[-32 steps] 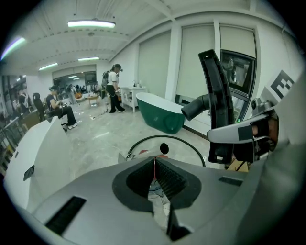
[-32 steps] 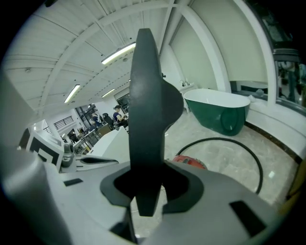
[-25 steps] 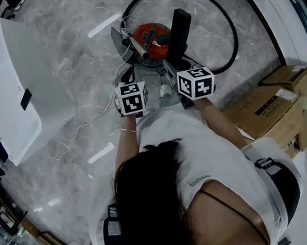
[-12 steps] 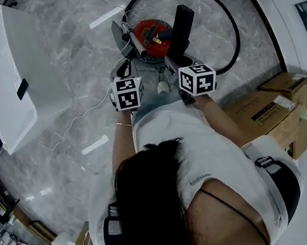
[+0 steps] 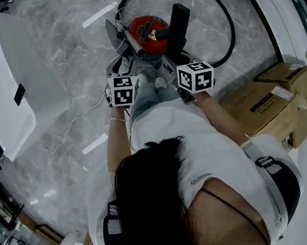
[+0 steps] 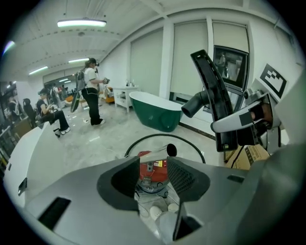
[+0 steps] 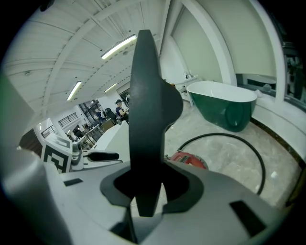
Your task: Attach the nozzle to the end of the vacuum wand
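Observation:
A red vacuum canister [image 5: 147, 34] stands on the floor with a metal wand [image 5: 134, 43] slanting up from it. The wand's open end [image 6: 168, 150] shows just beyond my left gripper [image 6: 153, 165]. That gripper's jaws are opening and the pads press on nothing. In the head view my left gripper [image 5: 125, 74] sits beside the wand's near end. My right gripper [image 7: 148, 184] is shut on the black nozzle [image 7: 148, 105], which stands upright between its jaws. The nozzle [image 5: 177, 26] is held right of the canister, apart from the wand.
A black hose [image 5: 222, 7] loops on the floor round the canister. A large white tub [image 5: 6, 83] stands at the left and cardboard boxes [image 5: 276, 105] at the right. A white cable [image 5: 79, 121] trails over the floor. A green bathtub [image 6: 155, 110] and people [image 6: 93, 91] are farther off.
The head camera has tilted a little, so the whole scene sits higher in the picture. The left gripper has rolled slightly. The right gripper still holds the nozzle in the same place.

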Demonstrator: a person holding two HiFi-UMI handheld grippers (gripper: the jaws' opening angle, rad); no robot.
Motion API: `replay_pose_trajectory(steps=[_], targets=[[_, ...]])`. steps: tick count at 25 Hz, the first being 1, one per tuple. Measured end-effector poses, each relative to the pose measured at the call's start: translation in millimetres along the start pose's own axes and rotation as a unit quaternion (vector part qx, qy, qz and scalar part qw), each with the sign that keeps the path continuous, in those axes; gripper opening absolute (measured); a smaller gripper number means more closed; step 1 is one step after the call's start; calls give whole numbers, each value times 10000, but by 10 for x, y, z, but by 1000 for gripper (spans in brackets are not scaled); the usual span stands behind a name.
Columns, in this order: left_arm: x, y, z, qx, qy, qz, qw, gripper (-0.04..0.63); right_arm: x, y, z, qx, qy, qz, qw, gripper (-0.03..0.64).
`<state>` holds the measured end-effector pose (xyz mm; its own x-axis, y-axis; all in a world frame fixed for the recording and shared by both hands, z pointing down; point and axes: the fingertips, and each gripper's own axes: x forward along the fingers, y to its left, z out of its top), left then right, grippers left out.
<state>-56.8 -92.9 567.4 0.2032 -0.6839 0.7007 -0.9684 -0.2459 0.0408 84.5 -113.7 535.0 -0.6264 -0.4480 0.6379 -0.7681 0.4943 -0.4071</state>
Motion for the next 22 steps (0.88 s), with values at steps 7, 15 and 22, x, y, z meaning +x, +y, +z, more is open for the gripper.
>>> replay_pose_trajectory(steps=[7, 15, 22], targets=[[188, 169, -121, 541, 162, 2, 9984, 176, 83, 76, -144, -66, 148, 232, 9996, 120], [478, 178, -101, 1592, 100, -543, 9857, 216, 137, 99, -212, 184, 237, 437, 9986, 121], [706, 136, -190, 3318, 200, -999, 9378, 229, 161, 137, -173, 341, 138, 457, 9983, 121]])
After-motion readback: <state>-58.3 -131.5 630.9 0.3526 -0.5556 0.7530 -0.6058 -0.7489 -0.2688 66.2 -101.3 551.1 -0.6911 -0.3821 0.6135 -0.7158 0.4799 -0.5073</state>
